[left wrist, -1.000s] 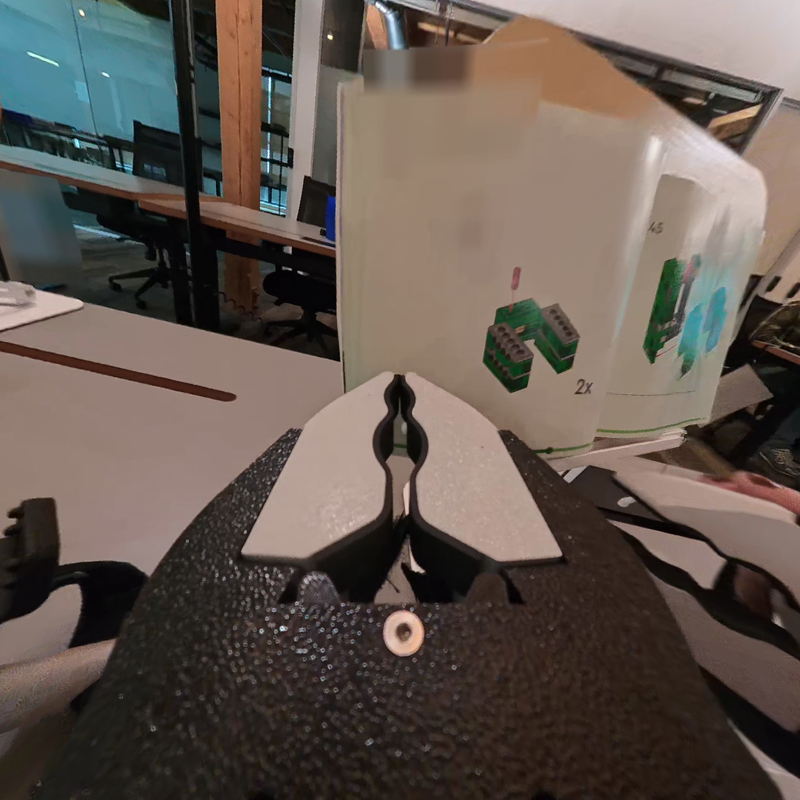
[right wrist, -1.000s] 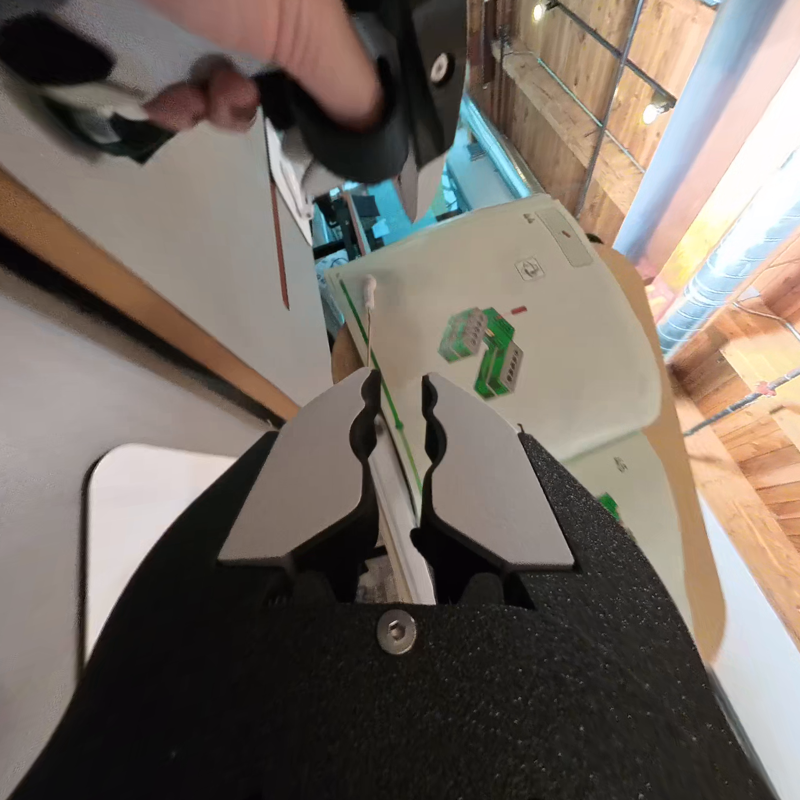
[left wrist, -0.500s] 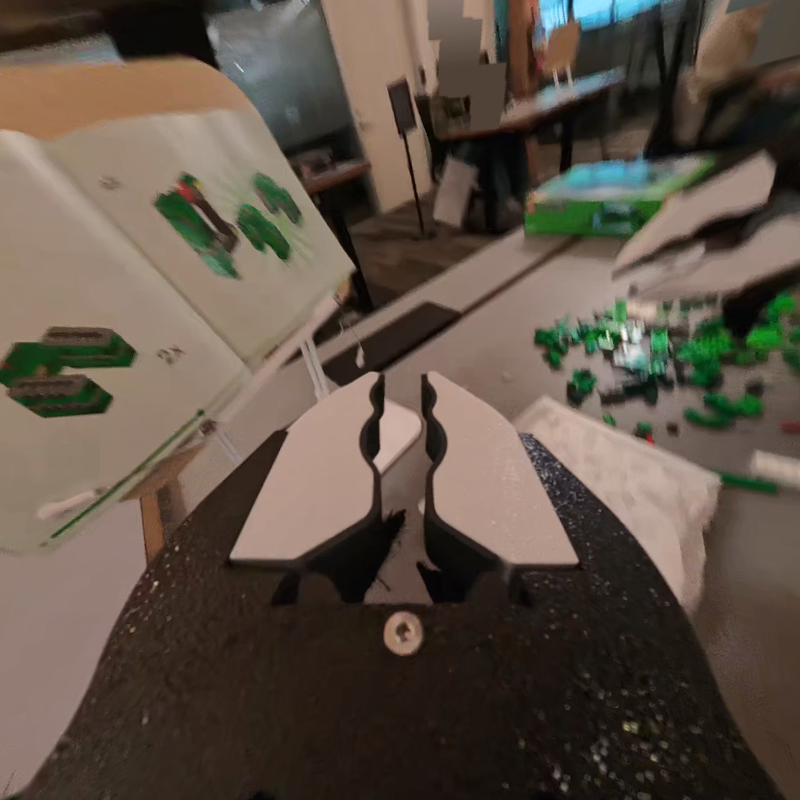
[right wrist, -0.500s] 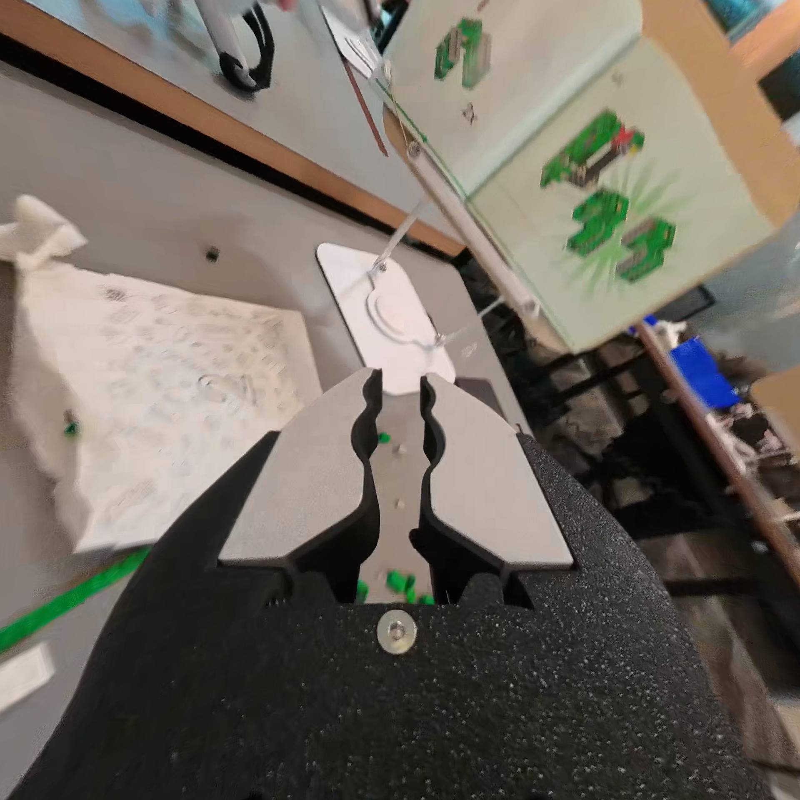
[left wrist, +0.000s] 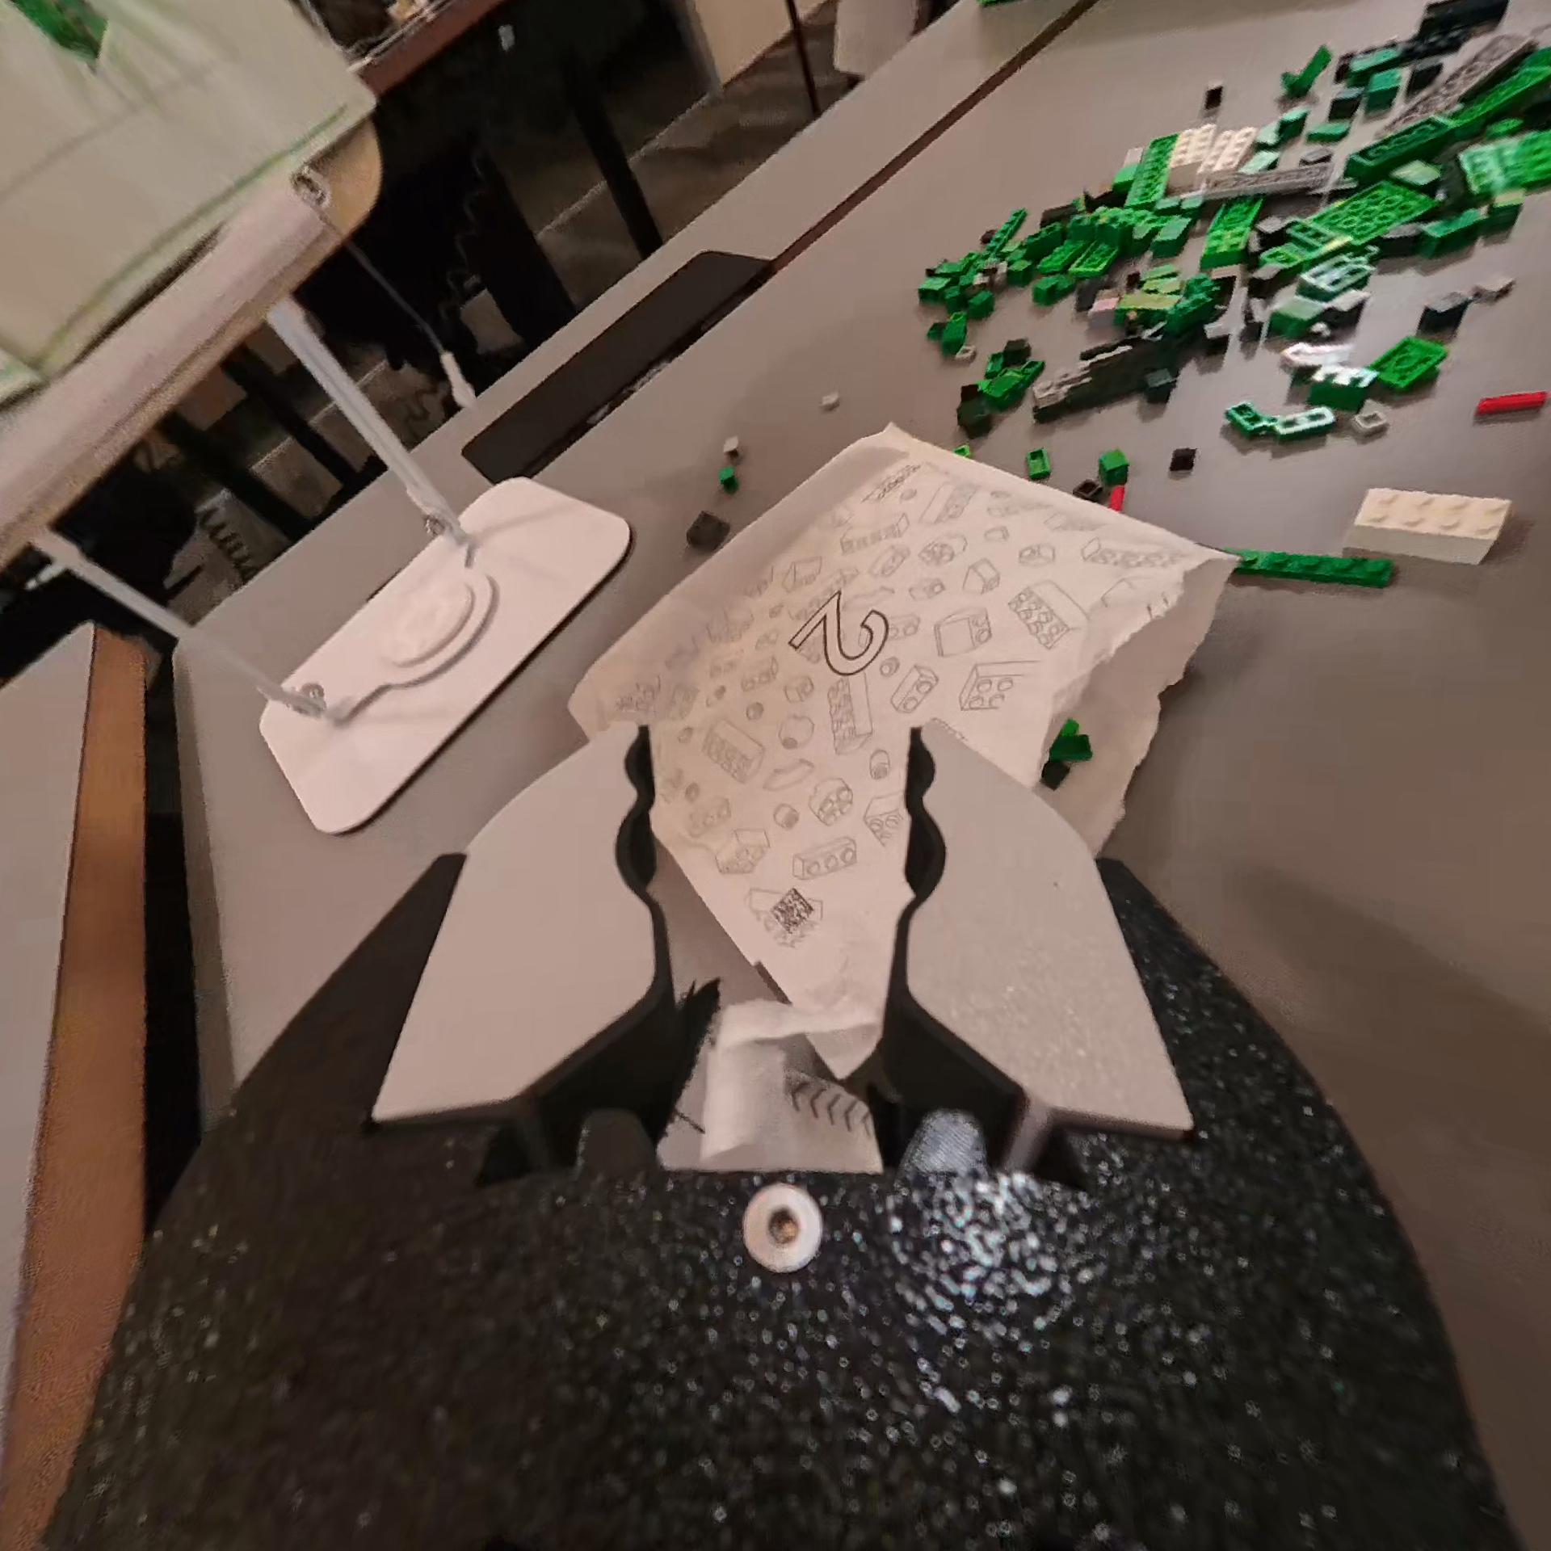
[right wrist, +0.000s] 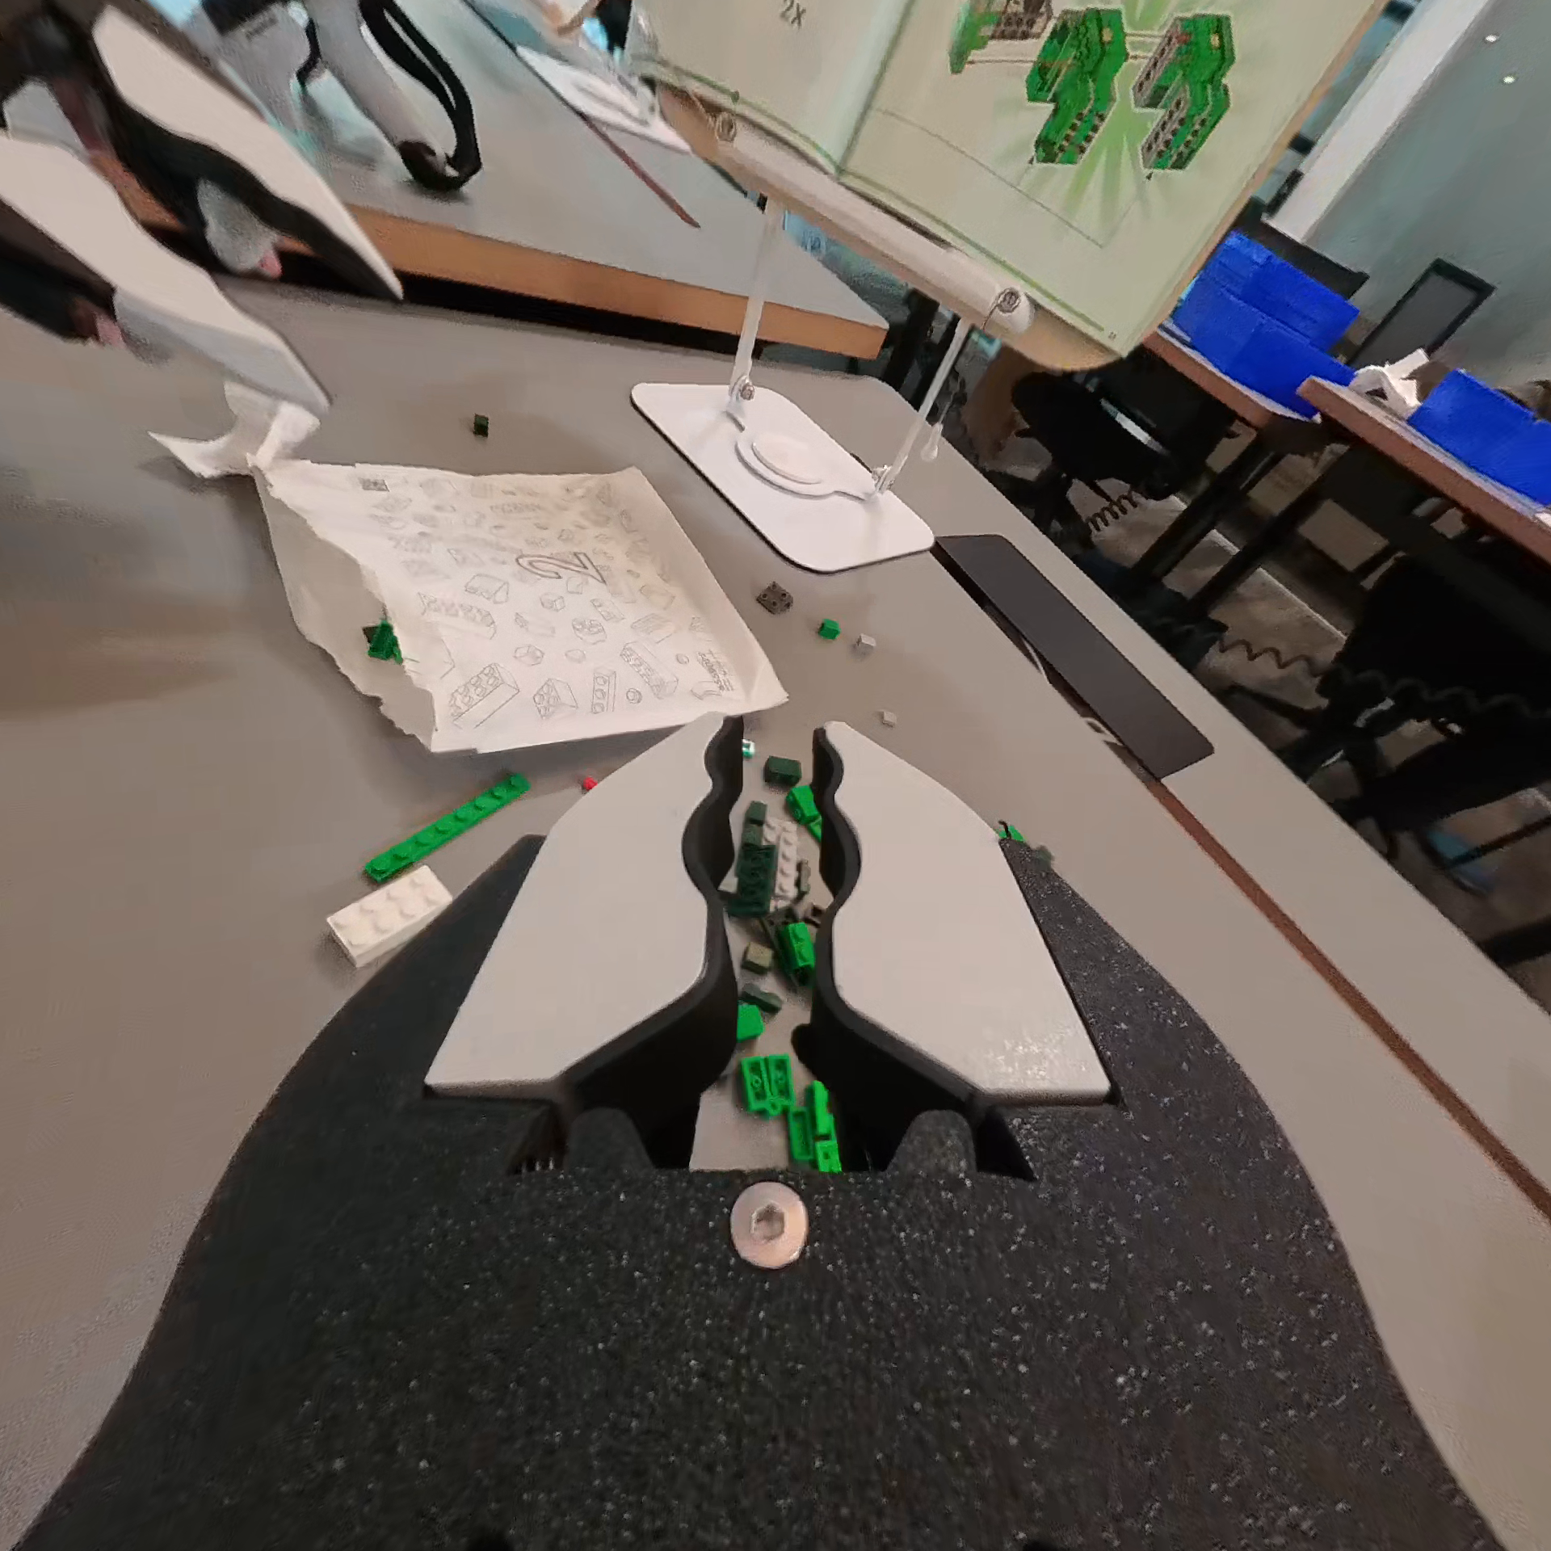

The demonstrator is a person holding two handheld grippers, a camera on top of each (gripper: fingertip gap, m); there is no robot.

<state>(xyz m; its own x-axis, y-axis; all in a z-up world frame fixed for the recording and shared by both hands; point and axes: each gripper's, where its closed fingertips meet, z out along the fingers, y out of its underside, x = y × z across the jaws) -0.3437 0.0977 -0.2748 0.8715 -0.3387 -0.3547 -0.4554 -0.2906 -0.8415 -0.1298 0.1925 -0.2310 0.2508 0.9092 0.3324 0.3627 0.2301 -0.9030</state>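
Note:
My left gripper [left wrist: 779,747] is open wide and low over a torn white paper bag [left wrist: 881,655] printed with brick outlines. The bag's crumpled end lies between its fingers [left wrist: 537,940], not pinched. The right wrist view shows this gripper [right wrist: 168,252] above the bag's crumpled corner [right wrist: 243,436]. My right gripper [right wrist: 776,738] is open with a narrow gap and empty. It hovers over a scatter of small green bricks [right wrist: 780,923], just beside the bag's near edge [right wrist: 545,604].
A white book stand [right wrist: 789,478] holds an open instruction booklet [right wrist: 1007,126] behind the bag. A white brick [right wrist: 390,915] and a long green plate [right wrist: 449,827] lie left of my right gripper. A large brick pile [left wrist: 1259,235] spreads right. Blue bins [right wrist: 1259,319] sit on another table. My hands' fingertips stand some 25 centimeters from each other. From the right gripper's tips to the white brick [right wrist: 390,915] is close to 15 centimeters. Look for it in the left wrist view [left wrist: 1434,509] too.
Both views swung from the booklet down to the table. My left gripper went from shut at the booklet page to wide open over the paper bag. My right gripper let the page edge go.

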